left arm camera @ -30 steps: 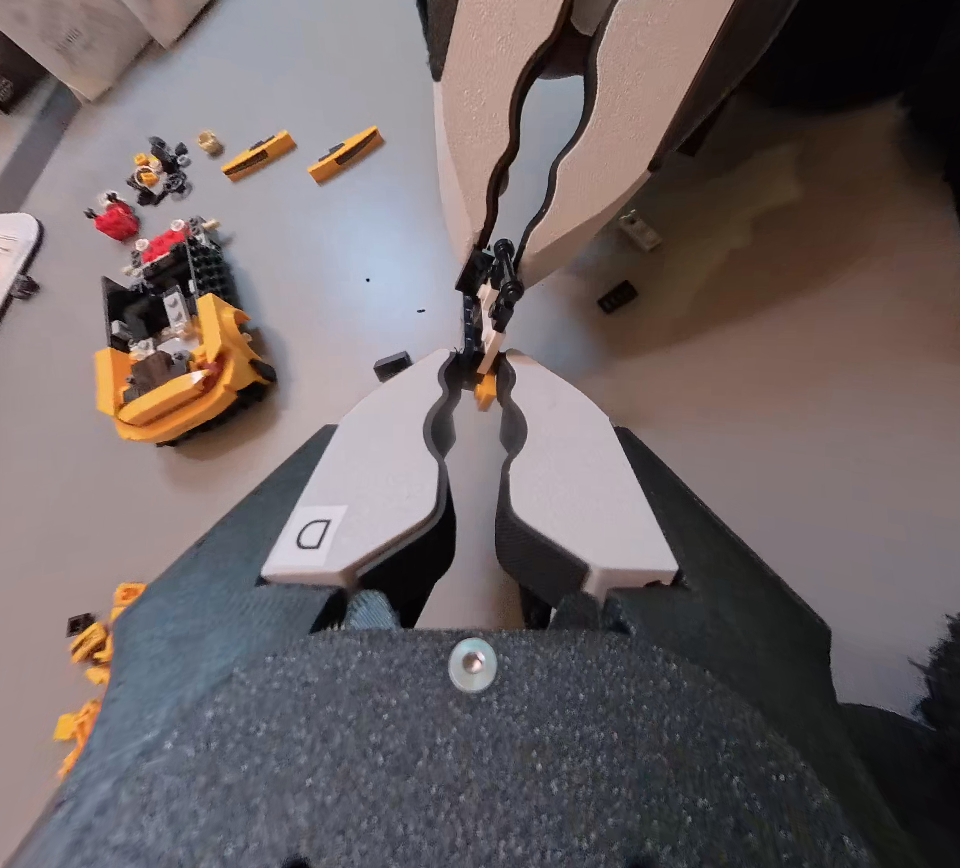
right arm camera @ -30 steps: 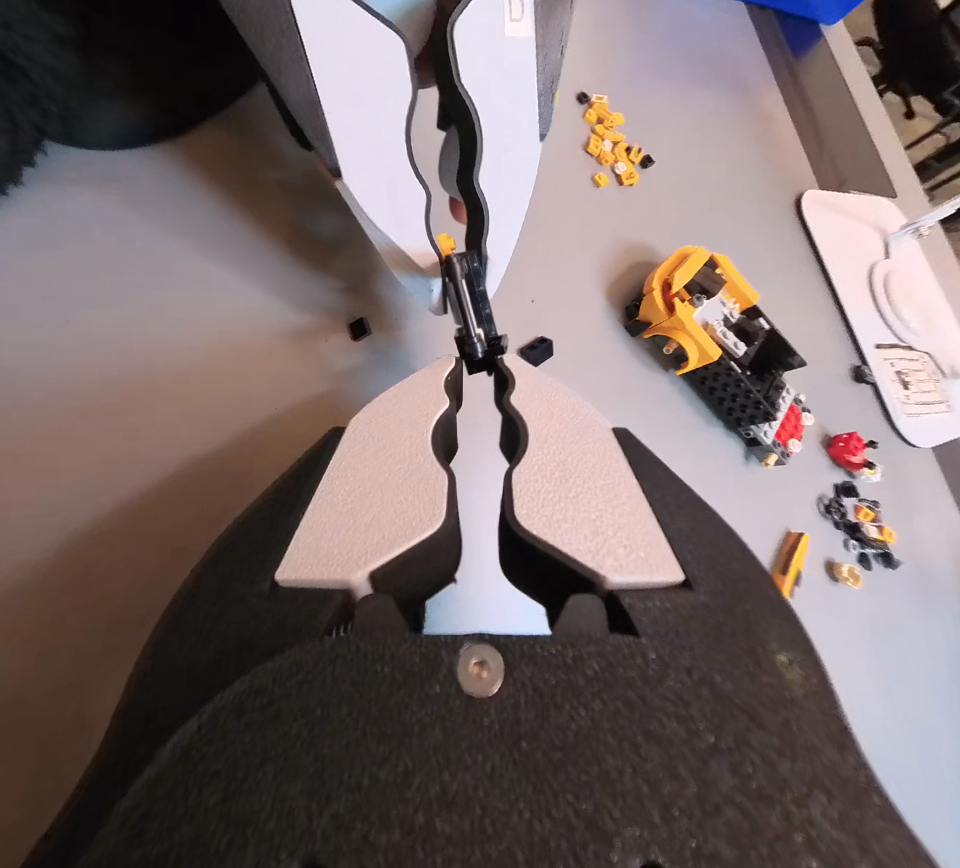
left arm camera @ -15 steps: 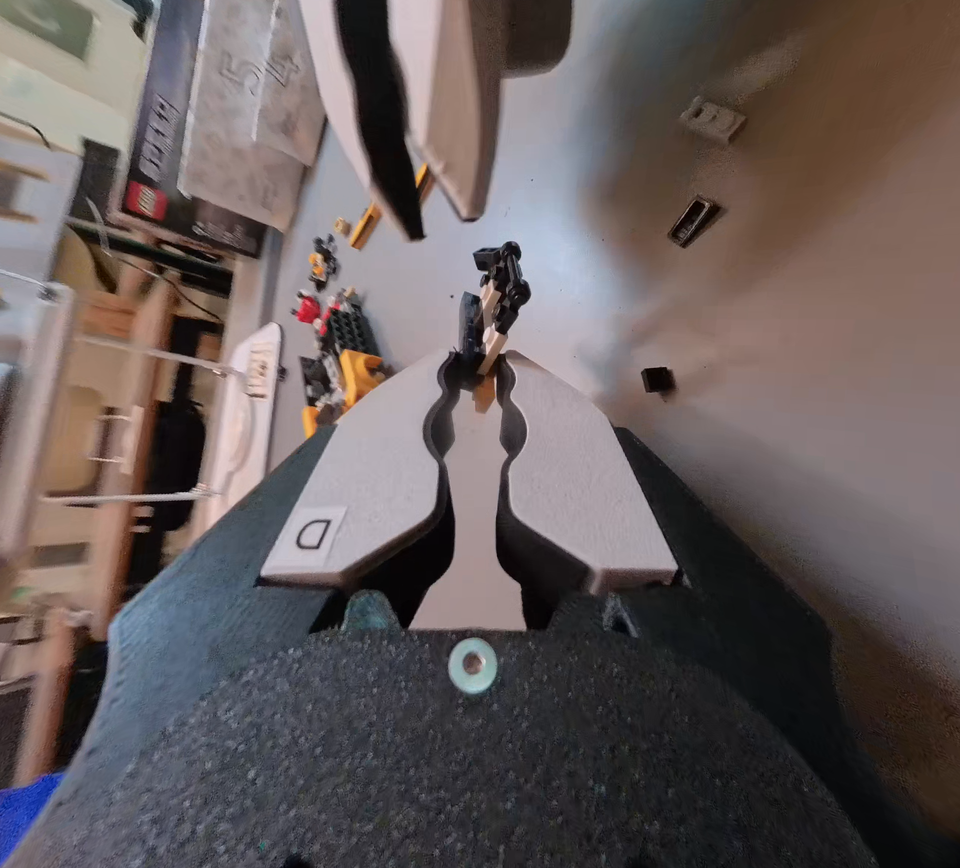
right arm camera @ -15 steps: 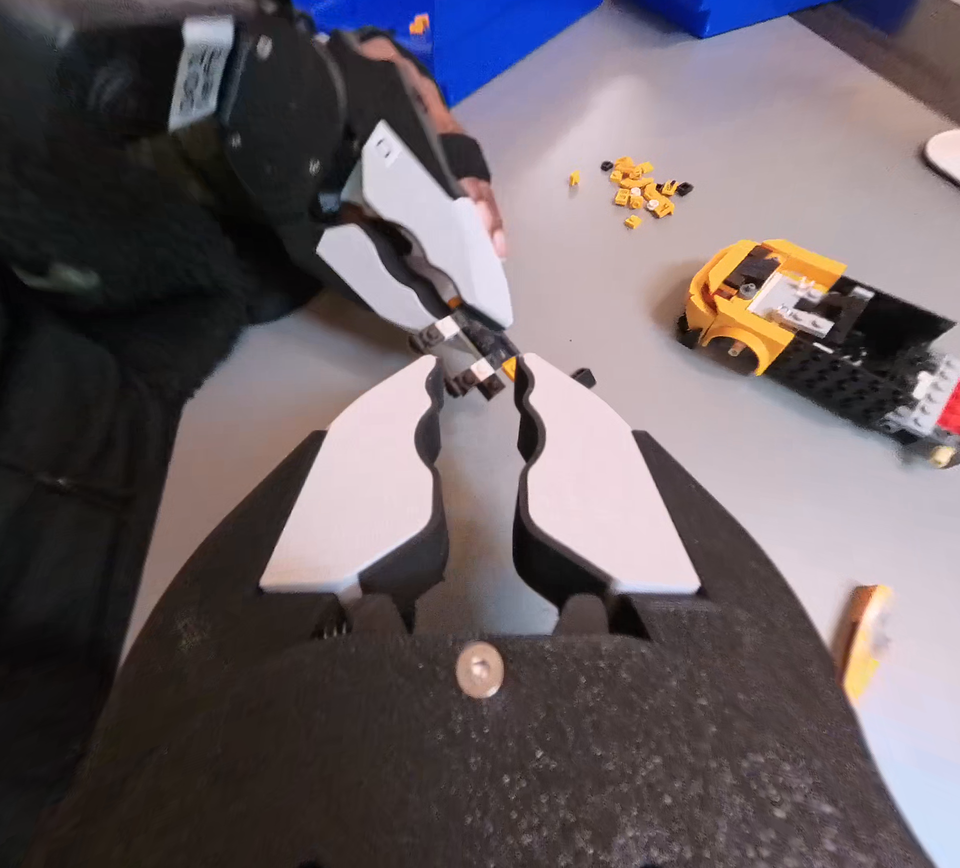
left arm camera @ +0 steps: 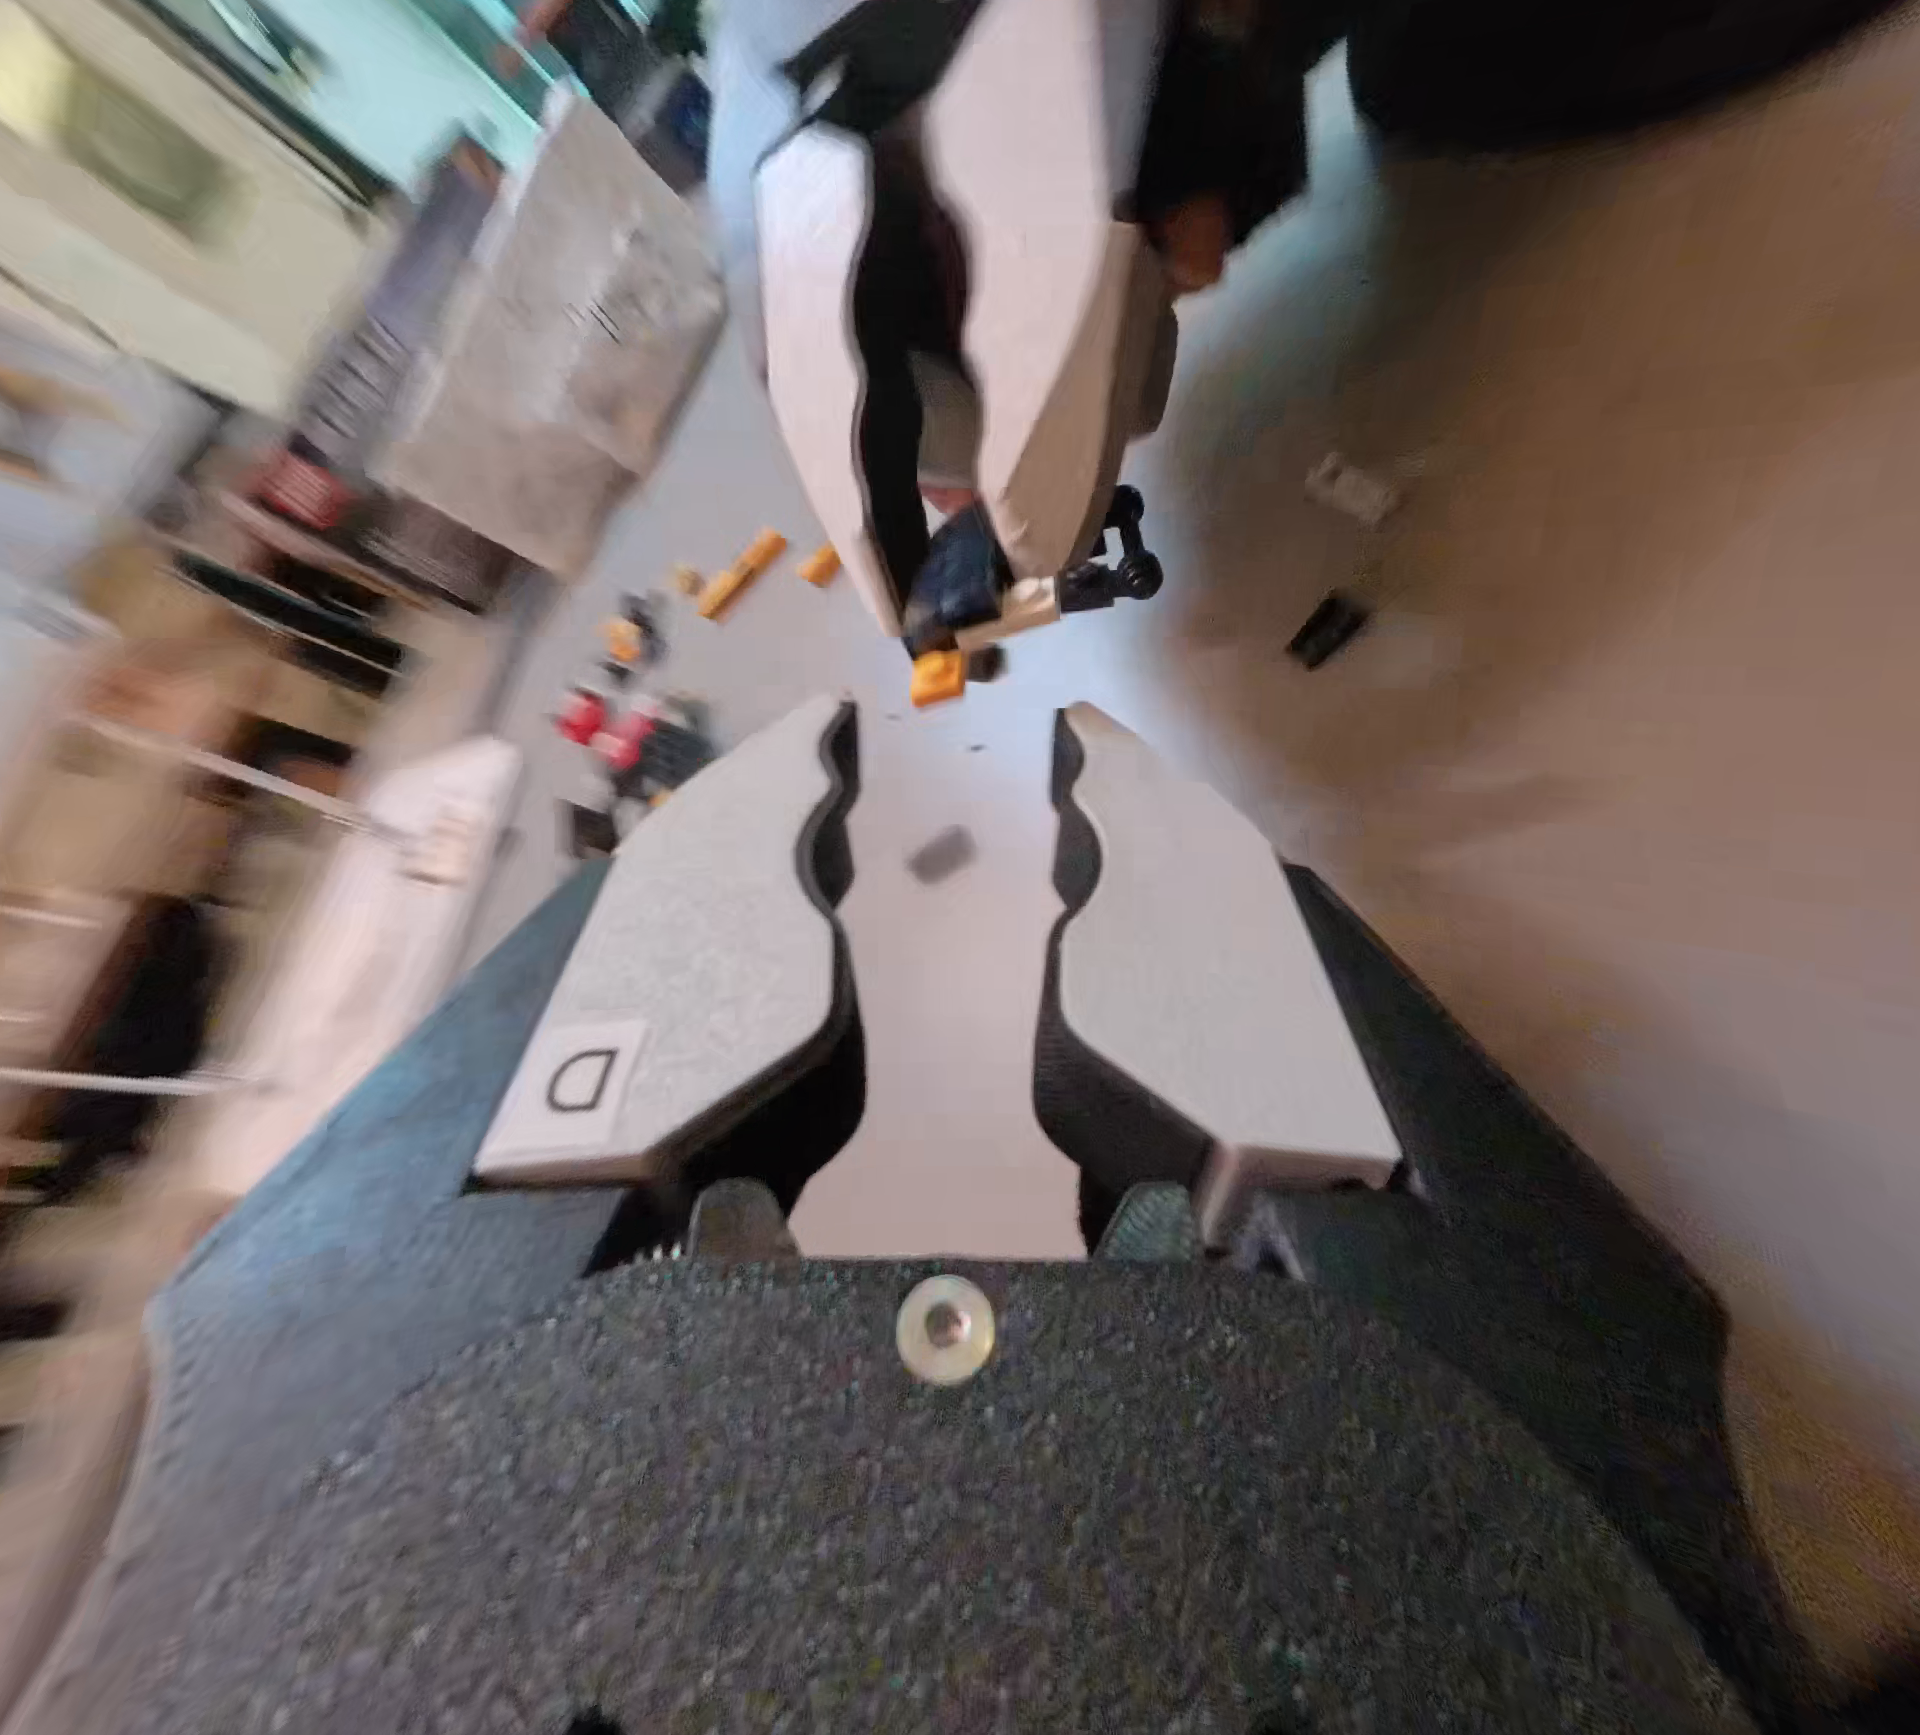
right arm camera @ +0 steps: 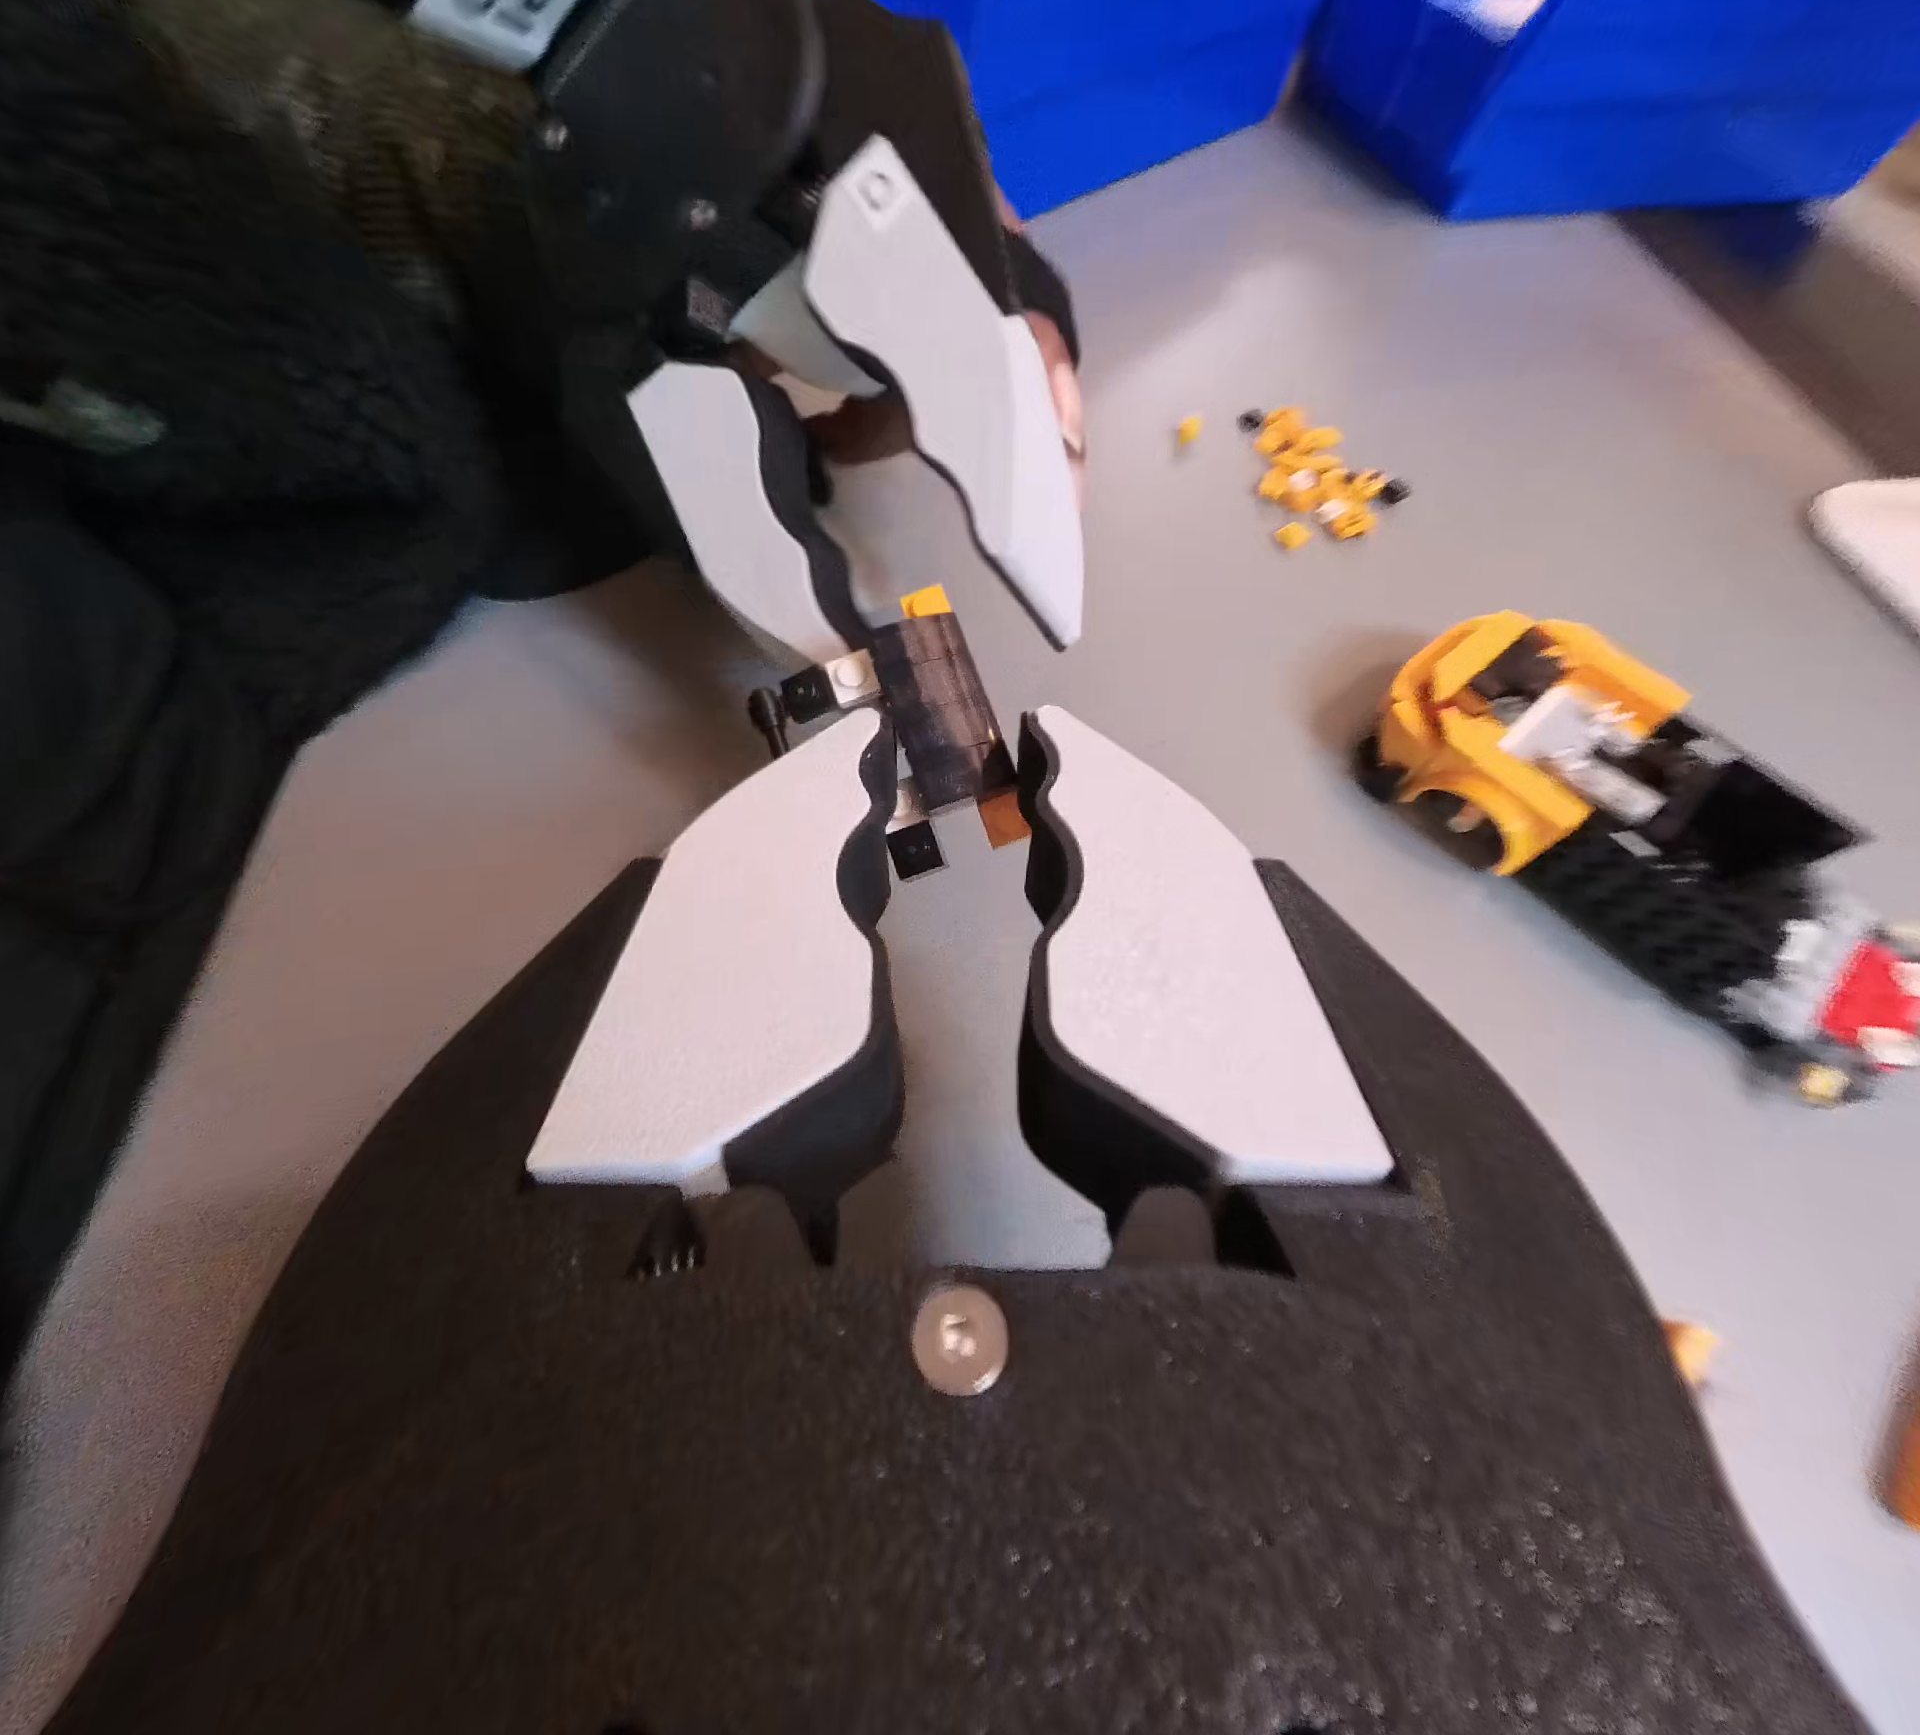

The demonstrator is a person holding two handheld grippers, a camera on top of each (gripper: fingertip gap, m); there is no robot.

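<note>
The right hand-held gripper (right arm camera: 951, 750) is pinching a small black brick assembly (right arm camera: 935, 709) by one end only, while the left hand-held gripper (left arm camera: 956, 729) is standing spread and empty just beyond it, so the assembly is risking twisting loose and dropping onto the bench (right arm camera: 1351, 314).

My left gripper (left arm camera: 954, 719) stands with fingers spread, bare; my right gripper (right arm camera: 951, 740) faces it, fingers clamped tight.

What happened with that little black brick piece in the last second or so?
The left gripper let go: its fingers stand spread, clear of the small black brick assembly. The right gripper, which had released it half a second ago, now clamps it again. The yellow car model stayed on the table.
</note>
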